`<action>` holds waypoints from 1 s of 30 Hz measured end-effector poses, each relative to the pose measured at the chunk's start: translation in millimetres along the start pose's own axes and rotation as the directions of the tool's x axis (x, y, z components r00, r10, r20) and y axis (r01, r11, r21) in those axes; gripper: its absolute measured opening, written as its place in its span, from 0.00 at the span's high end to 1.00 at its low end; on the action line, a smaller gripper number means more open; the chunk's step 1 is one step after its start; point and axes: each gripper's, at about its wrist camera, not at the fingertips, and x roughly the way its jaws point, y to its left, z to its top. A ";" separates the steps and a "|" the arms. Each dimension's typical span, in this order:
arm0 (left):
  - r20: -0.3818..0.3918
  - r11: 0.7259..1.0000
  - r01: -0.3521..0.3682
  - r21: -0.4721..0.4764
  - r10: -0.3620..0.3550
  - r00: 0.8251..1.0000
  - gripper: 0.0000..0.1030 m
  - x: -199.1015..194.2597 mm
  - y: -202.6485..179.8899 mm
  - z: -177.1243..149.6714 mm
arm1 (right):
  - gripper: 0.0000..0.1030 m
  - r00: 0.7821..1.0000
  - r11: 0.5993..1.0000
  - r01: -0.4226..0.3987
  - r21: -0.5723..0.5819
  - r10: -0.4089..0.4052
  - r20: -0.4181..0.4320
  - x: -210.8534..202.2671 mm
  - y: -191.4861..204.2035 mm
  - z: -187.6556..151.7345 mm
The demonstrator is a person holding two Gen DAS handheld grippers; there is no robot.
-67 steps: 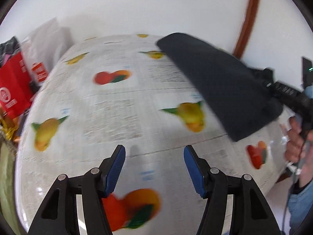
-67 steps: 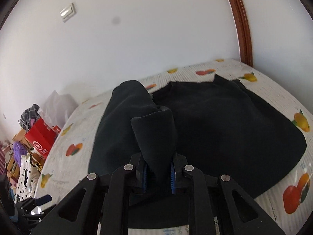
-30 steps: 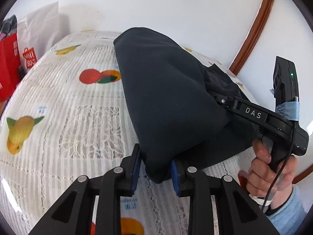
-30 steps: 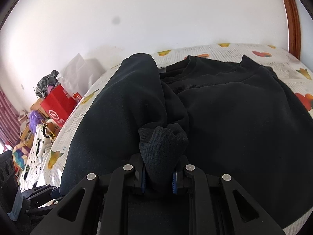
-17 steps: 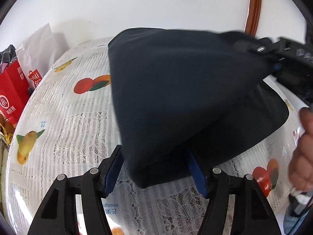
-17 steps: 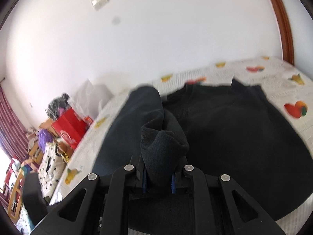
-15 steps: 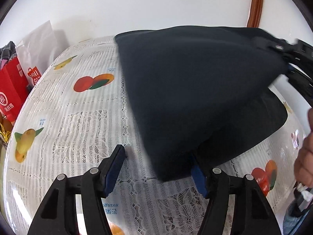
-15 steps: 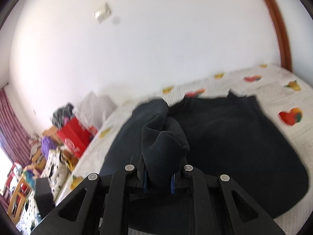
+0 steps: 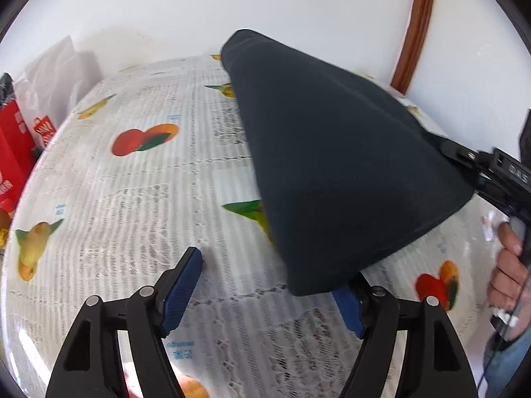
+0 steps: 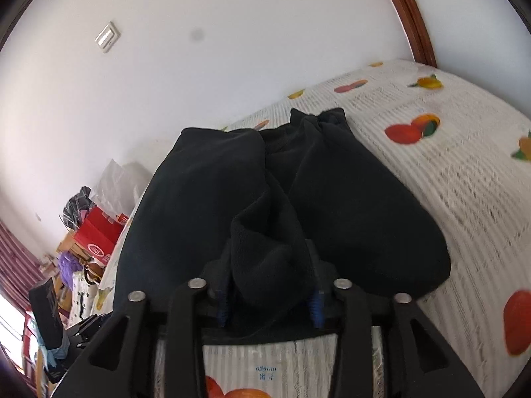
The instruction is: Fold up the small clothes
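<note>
A dark sweatshirt [image 9: 332, 165] hangs lifted over the fruit-print lace cloth [image 9: 132, 199], stretched from its far end toward the black body of the right gripper [image 9: 501, 172], which a hand [image 9: 507, 272] holds. My left gripper [image 9: 267, 288] is open and its jaws are still opening. The sweatshirt's lower corner only overlaps the tip of the right finger [image 9: 348, 305]. In the right wrist view my right gripper [image 10: 268, 306] is opening, with a bunch of the sweatshirt [image 10: 268, 275] lying loosely between its blue pads. The rest of the garment [image 10: 348, 199] lies folded on the cloth [image 10: 464, 182] ahead.
A red bag [image 9: 13, 152] and a white plastic bag [image 9: 56, 76] stand off the cloth's far left edge. More bags and clutter [image 10: 96, 235] lie down on the left. A white wall and a brown door frame [image 9: 415, 26] are behind.
The left jaws let go of the sweatshirt's corner and spread wide. The right gripper carried the garment to the right, and its jaws parted around the bunched fabric.
</note>
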 end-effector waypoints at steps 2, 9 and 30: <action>-0.008 0.999 0.041 -0.017 -0.041 0.999 0.28 1.0 -1.7 4.0 | 0.50 1.000 1.000 -0.010 -0.016 0.010 -0.002 3.4 2.1 10.5; -0.025 0.998 -0.016 0.058 0.018 1.000 0.25 15.6 -27.7 15.3 | 0.50 0.993 0.997 -0.014 -0.069 0.006 -0.121 52.0 9.5 40.8; 0.001 0.993 -0.080 0.087 0.080 0.997 0.17 10.6 -42.2 10.0 | 0.93 0.979 0.958 0.202 -0.205 -0.189 0.083 3.5 -33.6 72.8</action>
